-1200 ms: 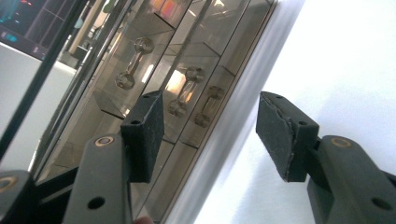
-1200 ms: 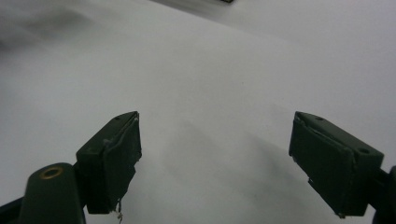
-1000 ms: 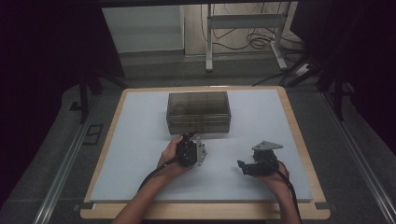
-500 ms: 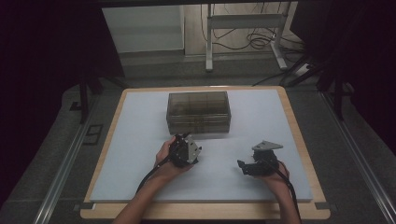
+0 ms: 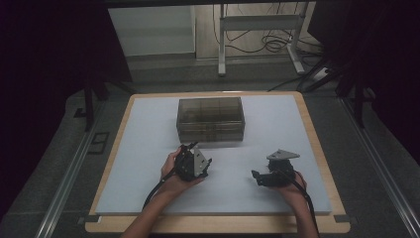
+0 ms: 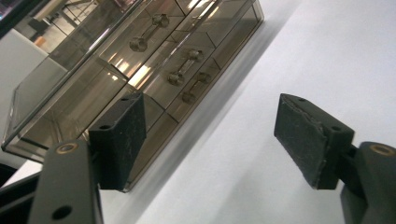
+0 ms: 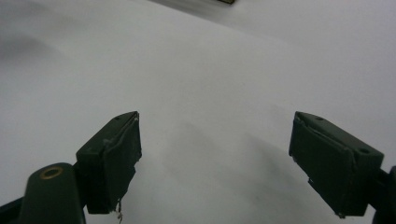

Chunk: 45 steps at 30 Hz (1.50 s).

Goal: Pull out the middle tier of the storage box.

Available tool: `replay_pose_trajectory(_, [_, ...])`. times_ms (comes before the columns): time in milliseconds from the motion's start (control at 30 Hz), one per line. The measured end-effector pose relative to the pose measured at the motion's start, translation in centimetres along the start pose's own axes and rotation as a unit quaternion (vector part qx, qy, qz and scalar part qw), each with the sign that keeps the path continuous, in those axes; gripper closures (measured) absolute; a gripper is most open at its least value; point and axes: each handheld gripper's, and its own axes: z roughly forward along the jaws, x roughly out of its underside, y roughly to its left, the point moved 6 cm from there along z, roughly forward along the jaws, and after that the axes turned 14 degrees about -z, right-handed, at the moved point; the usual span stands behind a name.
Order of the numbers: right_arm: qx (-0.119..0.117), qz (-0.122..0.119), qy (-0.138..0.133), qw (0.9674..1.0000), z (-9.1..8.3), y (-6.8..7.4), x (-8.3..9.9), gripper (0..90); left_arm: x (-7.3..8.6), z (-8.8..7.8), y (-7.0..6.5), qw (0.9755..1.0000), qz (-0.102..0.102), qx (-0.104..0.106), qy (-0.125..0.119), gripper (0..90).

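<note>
Smoked clear-plastic drawer cabinet [image 5: 210,118] on worktop [image 5: 307,144]: likely light, rigid, slippery; take by drawer knobs [image 6: 178,77]; left gripper [image 5: 192,162], right gripper [image 5: 270,177]: jaws apart, empty.

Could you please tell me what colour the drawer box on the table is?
The drawer box is see-through smoky brown, clearest in the left gripper view.

I see a smoky brown, see-through plastic drawer box [image 5: 210,119] standing upright toward the far middle of the white worktop [image 5: 148,148]. Its drawers are shut, and small dumbbell-shaped handles [image 6: 182,73] line the front that faces me.
</note>
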Motion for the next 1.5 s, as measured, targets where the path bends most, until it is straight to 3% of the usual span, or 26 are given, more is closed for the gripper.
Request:
replay_pose_trajectory(233, [0.0, -0.001, 0.0, 1.0, 0.1, 0.1, 0.0, 16.5, 0.4, -0.9, 0.1, 0.9994, -0.027, 0.022, 0.001, 20.6])
replay_pose_trajectory(600, [0.0, -0.003, 0.0, 1.0, 0.1, 0.2, -0.1, 16.5, 1.0, -1.7, 0.6, 0.9979, -0.055, 0.035, 0.003, 16.7])
replay_pose_trajectory(933, [0.0, -0.005, -0.006, 1.0, 0.0, 0.2, -0.3, 16.5, 1.9, -1.9, 1.1, 0.9947, -0.085, 0.056, 0.008, 16.5])
replay_pose_trajectory(1267, [0.002, -0.008, -0.012, 0.9999, -0.2, 0.3, -0.5, 16.5, 2.8, -2.6, 2.4, 0.9927, -0.106, 0.055, 0.014, 17.3])
replay_pose_trajectory(1500, [0.004, -0.009, -0.017, 0.9998, -0.2, 0.3, -0.7, 16.5, 3.6, -2.8, 3.4, 0.9886, -0.135, 0.063, 0.02, 18.6])
